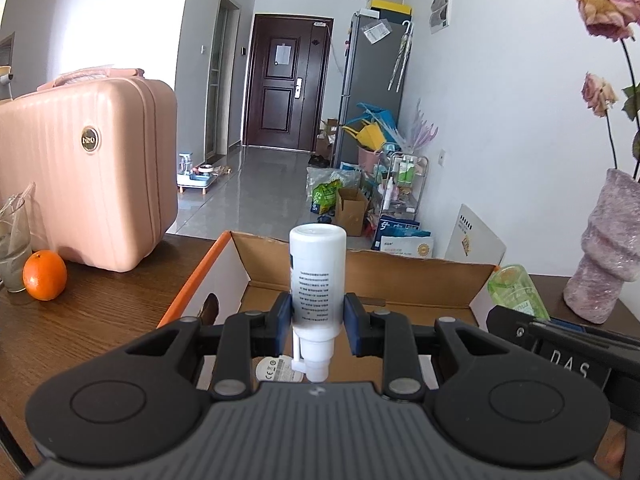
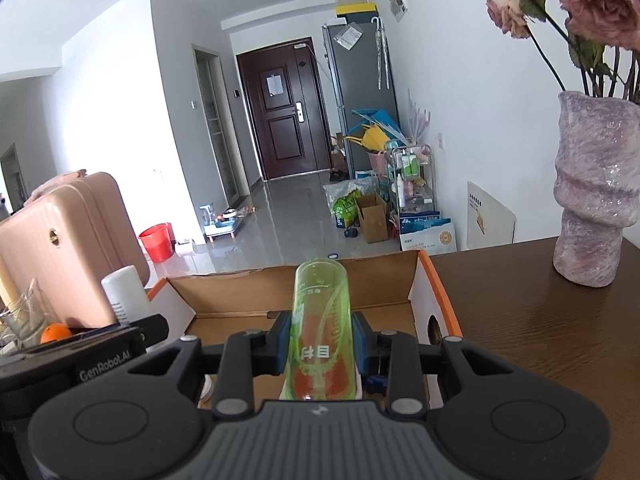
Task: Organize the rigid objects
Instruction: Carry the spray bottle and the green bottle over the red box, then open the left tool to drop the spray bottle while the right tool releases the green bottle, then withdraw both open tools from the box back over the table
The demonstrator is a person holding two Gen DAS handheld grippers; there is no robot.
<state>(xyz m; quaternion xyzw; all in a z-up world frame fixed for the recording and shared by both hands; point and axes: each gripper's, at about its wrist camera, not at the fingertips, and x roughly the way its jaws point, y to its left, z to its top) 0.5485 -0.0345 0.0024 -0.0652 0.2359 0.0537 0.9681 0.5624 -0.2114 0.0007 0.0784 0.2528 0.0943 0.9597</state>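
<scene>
White plastic fills the middle of our left wrist view: a white spray bottle (image 1: 317, 280) with printed text, held nozzle-end toward the camera, is clamped between the blue pads of our left gripper (image 1: 318, 322), whose jaws stand narrow against its sides. It hangs over the open cardboard box with an orange rim (image 1: 192, 276), which sits on the dark wooden table (image 1: 80, 320). Under the bottle, inside the box, we see a round white disc with a printed label (image 1: 278, 369).

From our right wrist view, the right gripper (image 2: 322, 346) is closed just as tightly on a translucent green bottle (image 2: 322, 320) with a tube inside and reddish colour near its lower end; it too is above the same box (image 2: 436, 280), nearer the box's right wall.

Only the left view shows the whole orange fruit (image 1: 44, 275) beside a clear glass (image 1: 14, 248) and the broad front of the pink ribbed suitcase (image 1: 88, 168); the right view catches only a sliver of the fruit behind the other gripper's body. Only the right view shows a red bucket (image 2: 158, 240) on the tiled floor. The mauve textured vase (image 2: 592, 192) with dried roses appears in both, on the table right of the box, fuller in the right view. Each view catches the other gripper's bottle at its edge.
</scene>
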